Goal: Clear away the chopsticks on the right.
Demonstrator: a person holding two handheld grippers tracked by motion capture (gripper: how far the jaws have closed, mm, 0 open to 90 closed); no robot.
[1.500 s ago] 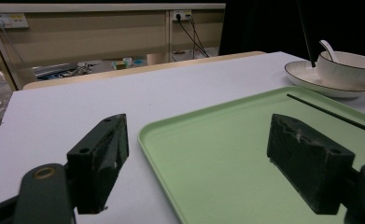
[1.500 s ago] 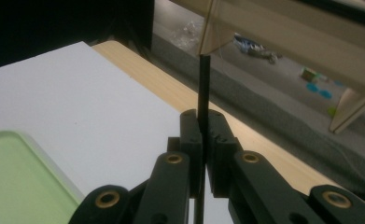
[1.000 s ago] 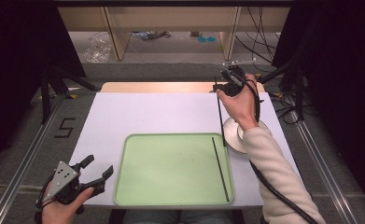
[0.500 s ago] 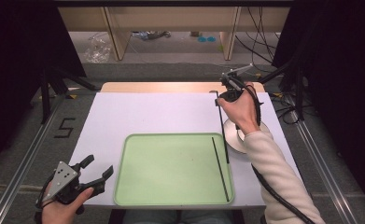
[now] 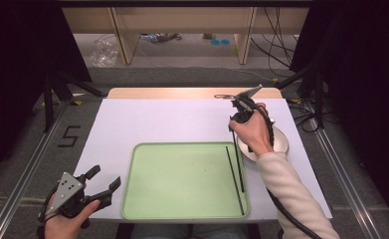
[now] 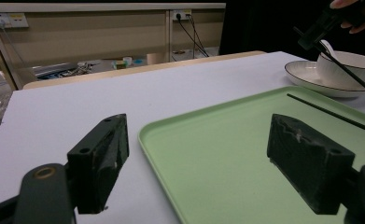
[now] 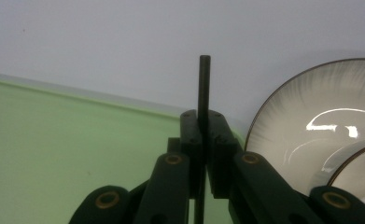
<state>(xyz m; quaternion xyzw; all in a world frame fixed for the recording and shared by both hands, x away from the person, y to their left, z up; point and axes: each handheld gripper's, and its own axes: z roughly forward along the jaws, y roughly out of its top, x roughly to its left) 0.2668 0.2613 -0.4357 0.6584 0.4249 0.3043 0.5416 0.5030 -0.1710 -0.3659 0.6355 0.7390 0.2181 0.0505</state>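
- Right gripper (image 5: 233,124) — jaws clamped on a black chopstick (image 5: 238,162), seen plainly in the right gripper view (image 7: 202,122), where the stick (image 7: 203,84) runs up between the two closed jaws and pokes out past their tips.
- In the high view the held chopstick slants from the gripper at the tray's far right corner down over the right side of the green tray (image 5: 182,211); whether its lower end touches the tray I cannot tell.
- Second chopstick (image 5: 234,180) lies flat in the tray, near the right rim, close beside the held one and nearly parallel to it.
- The left gripper view shows the same pair: the lying stick (image 6: 332,115) on the green surface (image 6: 208,154), the held stick (image 6: 348,73) slanting above it, gripped from the top right by the right gripper (image 6: 318,35).
- Plate (image 5: 281,142) with a white bowl on it sits on the desk (image 5: 157,122) just right of the tray, partly hidden by the right hand (image 5: 254,132). In the left gripper view the bowl (image 6: 348,65) stands on the plate (image 6: 311,77); in the right gripper view the plate (image 7: 301,121) lies right of the jaws.
- Left gripper (image 5: 105,186) — jaws apart, nothing between them, held at the desk's near left corner, just left of the tray's near left corner. Its own view has the two jaws wide, straddling the tray's near edge.
- Desk top is a white sheet; a strip of wood shows along the far edge.
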